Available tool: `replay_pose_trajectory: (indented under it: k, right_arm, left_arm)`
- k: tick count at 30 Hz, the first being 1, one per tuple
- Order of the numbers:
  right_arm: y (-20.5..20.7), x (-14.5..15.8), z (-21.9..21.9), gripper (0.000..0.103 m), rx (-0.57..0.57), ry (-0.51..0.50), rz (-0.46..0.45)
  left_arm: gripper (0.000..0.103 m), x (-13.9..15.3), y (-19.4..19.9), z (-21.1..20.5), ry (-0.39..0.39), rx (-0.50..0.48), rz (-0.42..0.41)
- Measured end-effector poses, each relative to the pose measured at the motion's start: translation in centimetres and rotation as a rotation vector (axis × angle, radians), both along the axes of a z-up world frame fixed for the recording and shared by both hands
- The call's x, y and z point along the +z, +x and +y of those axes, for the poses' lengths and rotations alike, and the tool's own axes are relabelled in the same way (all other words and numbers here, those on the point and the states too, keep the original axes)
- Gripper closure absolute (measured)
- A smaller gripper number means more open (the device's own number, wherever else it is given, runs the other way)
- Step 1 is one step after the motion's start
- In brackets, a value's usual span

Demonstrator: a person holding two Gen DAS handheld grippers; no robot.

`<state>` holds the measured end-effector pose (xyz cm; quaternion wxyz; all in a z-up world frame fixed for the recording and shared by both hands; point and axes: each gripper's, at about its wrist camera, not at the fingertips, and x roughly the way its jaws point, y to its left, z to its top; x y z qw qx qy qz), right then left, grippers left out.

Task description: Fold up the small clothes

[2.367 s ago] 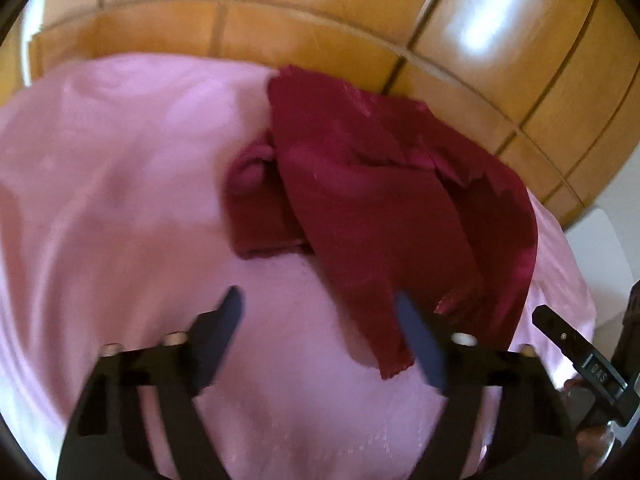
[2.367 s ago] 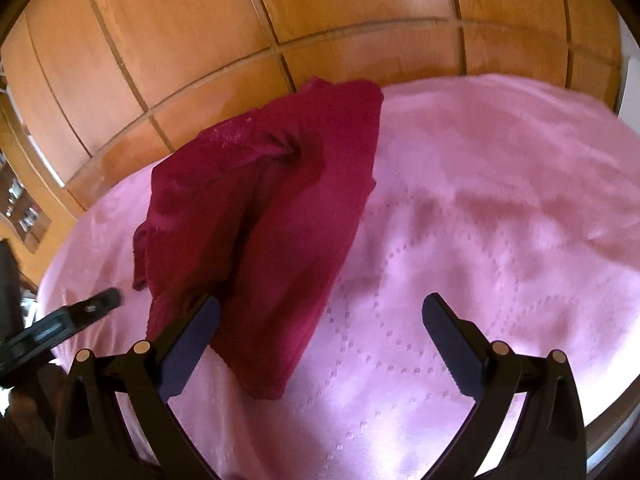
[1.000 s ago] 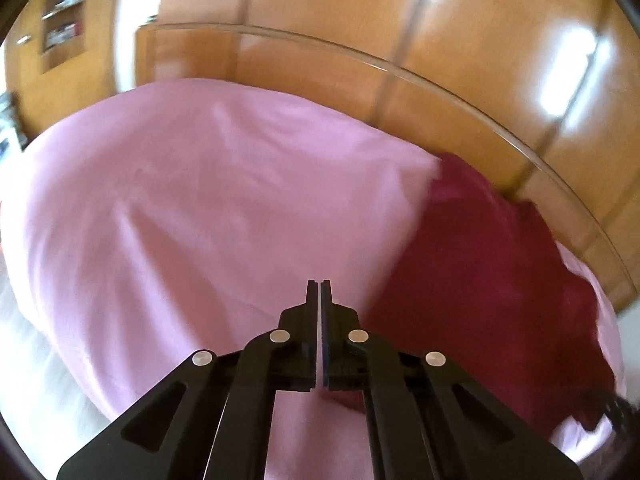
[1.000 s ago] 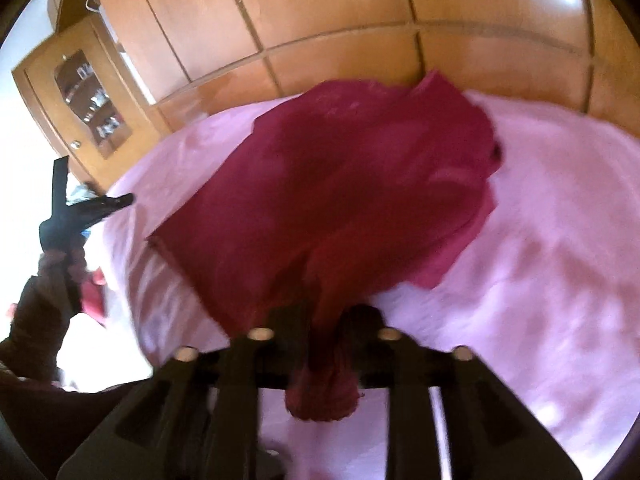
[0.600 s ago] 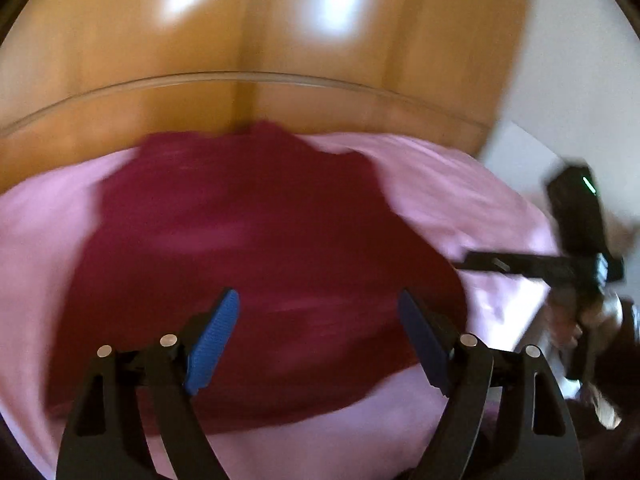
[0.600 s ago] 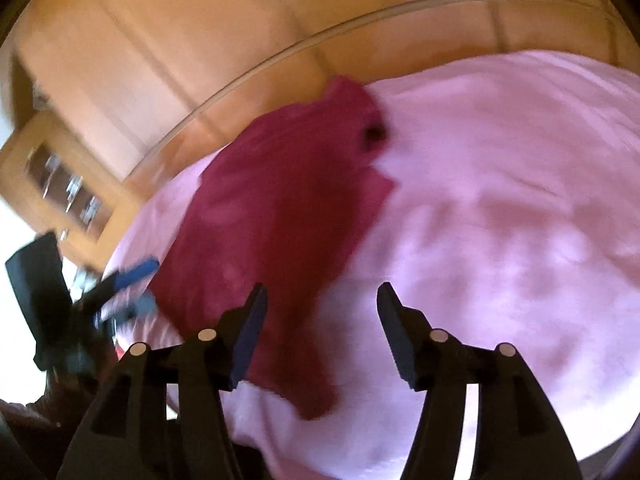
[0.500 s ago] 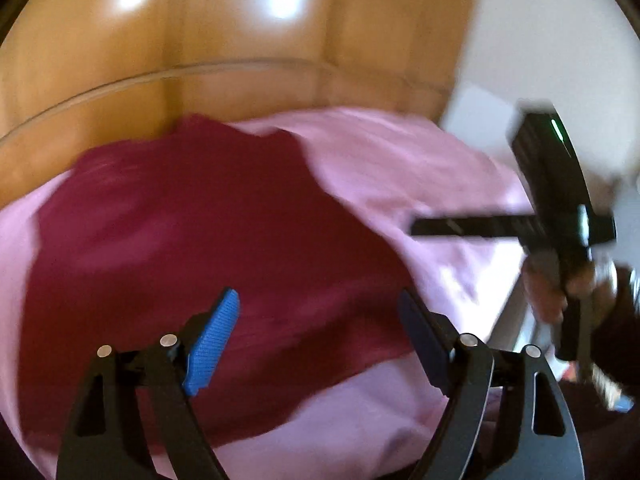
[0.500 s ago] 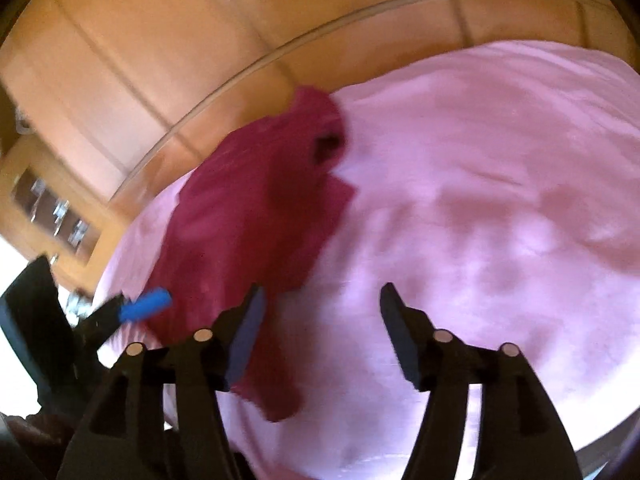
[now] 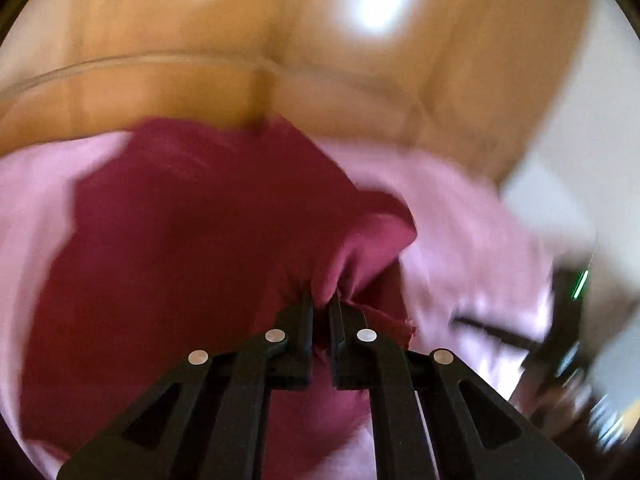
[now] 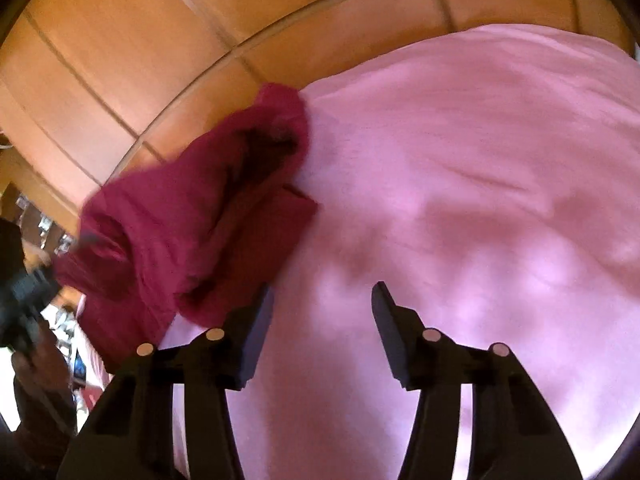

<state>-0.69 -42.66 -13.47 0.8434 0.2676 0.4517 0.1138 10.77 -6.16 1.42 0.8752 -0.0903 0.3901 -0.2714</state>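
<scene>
Half a second ago we were holding the left hand-held gripper (image 9: 321, 312) wide above the dark red soft cloth garment (image 9: 192, 240); now we are pinching a bunched edge of that garment between its black fingers, which are clamped tight on the fabric. Our right hand-held gripper (image 10: 323, 300) is hanging over bare sheet with nothing between its fingers, and its jaws are closing. In the right wrist view the garment is lying rumpled on the pink bed sheet (image 10: 460, 184), at the side of the bed nearest the glossy brown wooden wardrobe panels (image 10: 140, 40), with one lobe just beside the right gripper's left finger. In the left wrist view the picture is smeared, so we cannot tell which hem or corner we are holding, only that the cloth is gathering into a puckered tuft at the fingertips while the rest is spreading flat behind.

We judge that we are at the start of a fold, or of a straightening pull: one edge is taken, and the garment is not yet laid into any neat shape. The next move, as we read it, is calling for the right gripper to take a second edge of the red cloth, so both can lift and carry it over evenly. Pulling with one gripper alone is likely to drag the whole garment and ruck the sheet.
</scene>
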Motion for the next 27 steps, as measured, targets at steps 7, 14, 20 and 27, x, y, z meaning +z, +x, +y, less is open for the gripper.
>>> replay_pose_trajectory:
  k: [7, 14, 20, 27]
  right_arm:
    - [6.2, -2.3, 6.2, 0.056, 0.101, 0.031, 0.050]
    - [4.6, 2.0, 3.7, 0.092, 0.039, -0.201, -0.056]
    - [2.4, 7.3, -5.8, 0.092, -0.218, -0.548, -0.140]
    - [6.8, 7.2, -14.5, 0.092, -0.401, -0.768, -0.063]
  left_arm:
    - [0.098, 3.5, 0.7, 6.5, -0.047, 0.137, -0.065]
    - [0.098, 2.8, -0.1, 6.4, -0.080, 0.096, -0.052]
    - [0.098, 2.3, -2.1, 3.7, -0.115, -0.050, -0.045]
    - [0.098, -0.7, -6.0, -8.0, -0.125, -0.374, 0.075]
